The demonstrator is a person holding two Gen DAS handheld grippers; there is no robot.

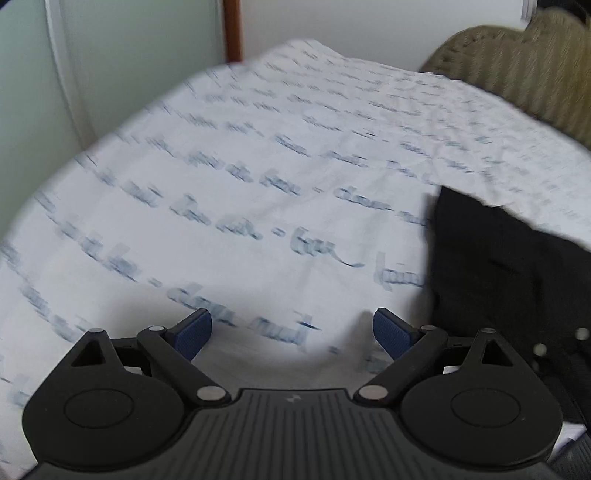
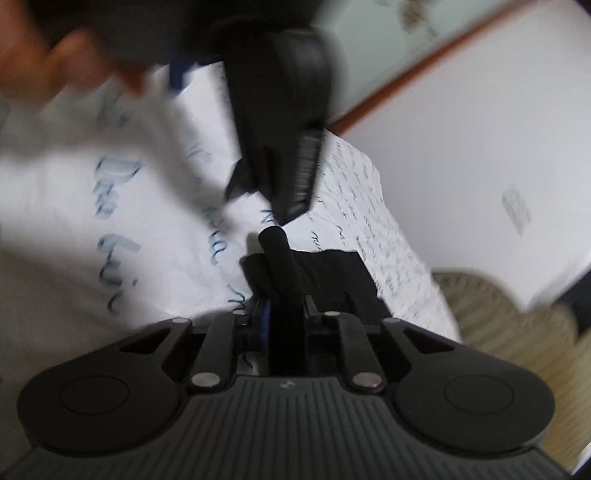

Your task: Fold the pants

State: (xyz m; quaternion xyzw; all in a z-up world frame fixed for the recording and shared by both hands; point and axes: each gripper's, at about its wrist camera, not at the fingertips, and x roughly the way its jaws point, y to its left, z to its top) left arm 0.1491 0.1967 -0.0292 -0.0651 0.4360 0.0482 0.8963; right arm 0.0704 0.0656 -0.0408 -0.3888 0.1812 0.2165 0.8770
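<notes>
The black pants (image 1: 495, 266) lie bunched at the right of the left wrist view on a white sheet (image 1: 258, 184) printed with blue script. My left gripper (image 1: 293, 332) hovers open over bare sheet to the left of the pants, with nothing between its blue pads (image 1: 195, 332). In the right wrist view, my right gripper (image 2: 287, 314) is shut on a fold of the pants (image 2: 332, 269). A ridge of black cloth (image 2: 277, 251) sticks up from between its jaws. The left gripper's black housing (image 2: 280, 110) hangs blurred above it, held by a hand (image 2: 48, 55).
A woven wicker chair (image 1: 517, 74) stands against the bed's far right side, also seen low in the right wrist view as the chair (image 2: 517, 332). A wooden post (image 1: 232, 29) and pale walls close off the far end. The sheet (image 2: 92, 221) spreads wide to the left.
</notes>
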